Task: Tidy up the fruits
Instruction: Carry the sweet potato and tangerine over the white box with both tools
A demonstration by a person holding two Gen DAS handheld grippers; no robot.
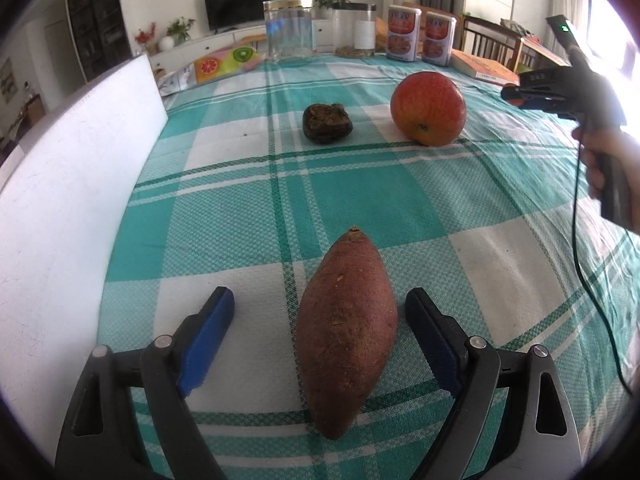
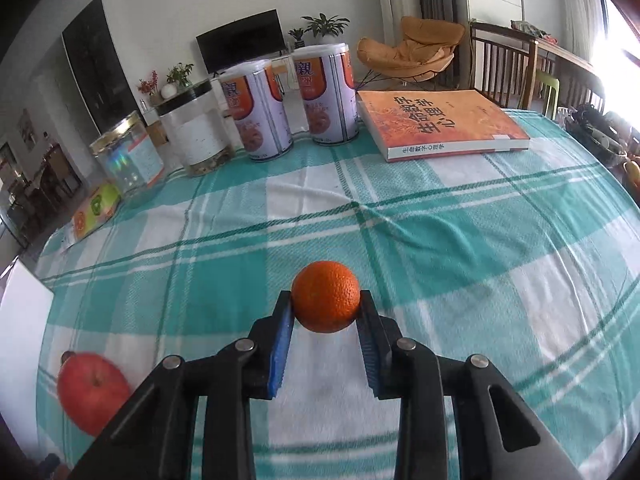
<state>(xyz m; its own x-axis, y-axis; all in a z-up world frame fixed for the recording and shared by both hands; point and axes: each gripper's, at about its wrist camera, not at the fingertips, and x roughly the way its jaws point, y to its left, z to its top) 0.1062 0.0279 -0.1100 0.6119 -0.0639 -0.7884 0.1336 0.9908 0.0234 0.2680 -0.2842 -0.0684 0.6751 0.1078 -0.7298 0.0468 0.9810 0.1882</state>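
White walls, a dark television (image 1: 246,3) on a low cabinet, bright window (image 2: 624,36) at right.

A teal-and-white checked tablecloth (image 2: 460,240) covers the table. At its far edge, in the upper part of the right wrist view, stand two orange-labelled cans (image 2: 264,114) side by side, left of them a black-lidded jar (image 2: 196,132) and a gold-lidded clear jar (image 2: 128,152). An orange book (image 2: 440,120) lies flat at upper right. A white board (image 1: 72,184) fills the left of the left wrist view.
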